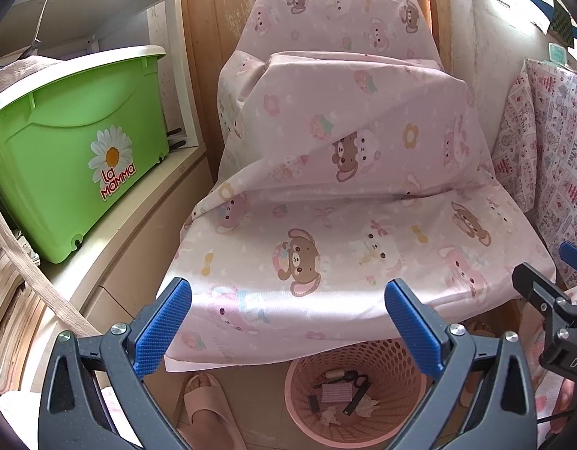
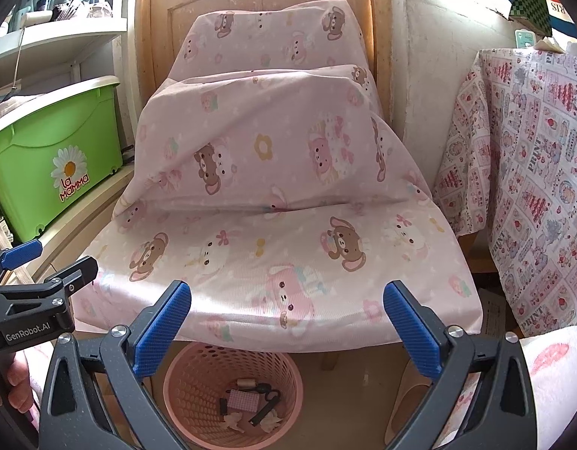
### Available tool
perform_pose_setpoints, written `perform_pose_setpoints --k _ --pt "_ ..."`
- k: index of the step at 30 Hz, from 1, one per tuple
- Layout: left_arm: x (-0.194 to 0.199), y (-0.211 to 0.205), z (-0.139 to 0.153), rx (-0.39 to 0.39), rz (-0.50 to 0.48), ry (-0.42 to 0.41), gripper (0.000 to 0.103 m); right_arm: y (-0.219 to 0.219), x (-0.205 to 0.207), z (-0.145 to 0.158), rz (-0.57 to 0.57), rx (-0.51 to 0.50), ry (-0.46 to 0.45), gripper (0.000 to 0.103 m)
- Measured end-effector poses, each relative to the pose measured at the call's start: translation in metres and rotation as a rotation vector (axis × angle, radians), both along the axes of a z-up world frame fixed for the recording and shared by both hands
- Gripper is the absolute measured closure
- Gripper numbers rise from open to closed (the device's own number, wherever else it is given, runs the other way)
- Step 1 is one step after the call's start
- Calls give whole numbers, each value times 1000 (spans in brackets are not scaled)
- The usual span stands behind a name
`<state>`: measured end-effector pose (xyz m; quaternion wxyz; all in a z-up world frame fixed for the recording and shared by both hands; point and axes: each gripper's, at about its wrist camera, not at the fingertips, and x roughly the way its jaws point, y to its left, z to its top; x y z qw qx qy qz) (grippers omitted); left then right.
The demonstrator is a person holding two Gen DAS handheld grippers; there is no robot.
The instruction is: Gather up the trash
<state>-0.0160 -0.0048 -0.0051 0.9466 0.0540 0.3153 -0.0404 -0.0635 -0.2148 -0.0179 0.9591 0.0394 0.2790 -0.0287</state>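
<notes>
1. We hold the left tongs [image 1: 288, 322] released, with nothing between the blue pads.
2. We hold the right tongs [image 2: 287, 324] released and empty too.
3. The pink basket [image 2: 198, 371] stands on the floor under the cloth-covered table [image 2: 273, 262].
4. The trash [image 2: 251, 403], crumpled paper and small dark pieces, lies inside the basket.

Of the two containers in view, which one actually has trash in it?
The pink perforated basket on the floor below the cloth-covered seat; crumpled paper and small dark items lie inside. The green lidded box on the shelf is closed.
</notes>
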Motion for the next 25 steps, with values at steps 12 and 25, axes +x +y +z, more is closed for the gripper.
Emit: perform_pose_setpoints --k 12,25 --pt "5 -6 -5 8 -13 24 1 -1 2 1 -5 5 -1 0" --pt "10 -15 -13 50 -20 42 1 -3 5 1 -1 18 7 0"
